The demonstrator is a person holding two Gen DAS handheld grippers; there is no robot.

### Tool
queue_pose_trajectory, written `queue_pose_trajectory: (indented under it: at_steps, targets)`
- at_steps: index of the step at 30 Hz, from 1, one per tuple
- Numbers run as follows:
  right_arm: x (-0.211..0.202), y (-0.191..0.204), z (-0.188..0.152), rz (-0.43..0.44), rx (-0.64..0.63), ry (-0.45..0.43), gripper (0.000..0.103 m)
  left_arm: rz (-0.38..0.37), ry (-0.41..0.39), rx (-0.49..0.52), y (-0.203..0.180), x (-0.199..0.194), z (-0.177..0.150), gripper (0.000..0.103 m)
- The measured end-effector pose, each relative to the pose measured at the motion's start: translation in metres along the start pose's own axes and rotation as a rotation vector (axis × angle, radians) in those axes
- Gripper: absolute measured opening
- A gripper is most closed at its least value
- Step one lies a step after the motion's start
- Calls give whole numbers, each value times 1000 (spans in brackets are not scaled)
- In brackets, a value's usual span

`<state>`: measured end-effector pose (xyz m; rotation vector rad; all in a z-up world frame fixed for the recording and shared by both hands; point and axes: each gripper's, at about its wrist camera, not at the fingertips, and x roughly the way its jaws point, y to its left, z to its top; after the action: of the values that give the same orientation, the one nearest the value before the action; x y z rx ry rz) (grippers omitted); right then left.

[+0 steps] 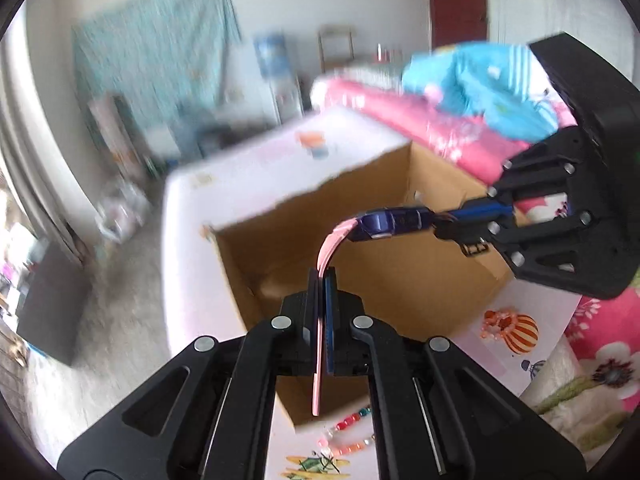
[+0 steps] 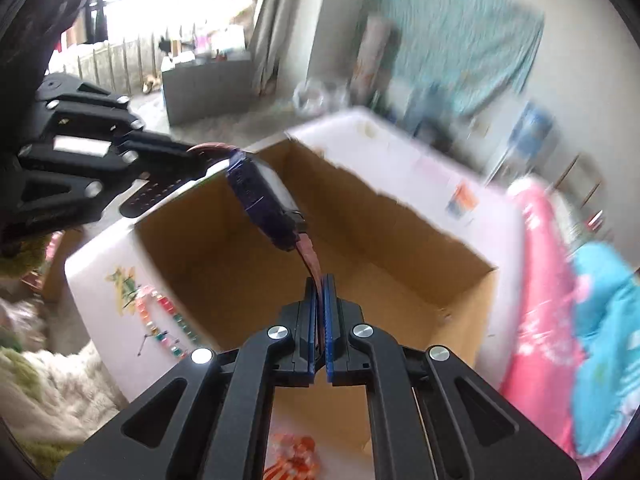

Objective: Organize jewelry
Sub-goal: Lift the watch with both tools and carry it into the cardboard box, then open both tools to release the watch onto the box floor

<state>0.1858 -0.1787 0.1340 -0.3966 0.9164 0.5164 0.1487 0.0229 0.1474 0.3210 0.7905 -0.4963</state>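
Bedroom clutter behind open cardboard box (image 1: 384, 240). Watch (image 1: 384, 222) spans above box, long axis gripper to gripper; left gripper (image 1: 322, 284) and right gripper (image 2: 319, 286) each clamp one strap end.

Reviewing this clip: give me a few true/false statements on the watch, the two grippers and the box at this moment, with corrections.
1. Both grippers hold the watch by its straps. True: the left gripper and right gripper each clamp one strap.
2. The watch lies on the floor of the cardboard box. False: it hangs in the air above the open box.
3. The watch case is dark blue. True.
4. The beaded bracelet is inside the box. False: it lies on the white flap outside.
5. The right gripper is open. False: it is shut on a strap.
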Motion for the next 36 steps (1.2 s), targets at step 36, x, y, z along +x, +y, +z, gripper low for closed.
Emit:
queue_pose_trajectory:
  at_steps: [36]
  targets:
    - [41, -80, 34, 155, 214, 284, 41, -74, 228, -148, 68, 90, 57, 40]
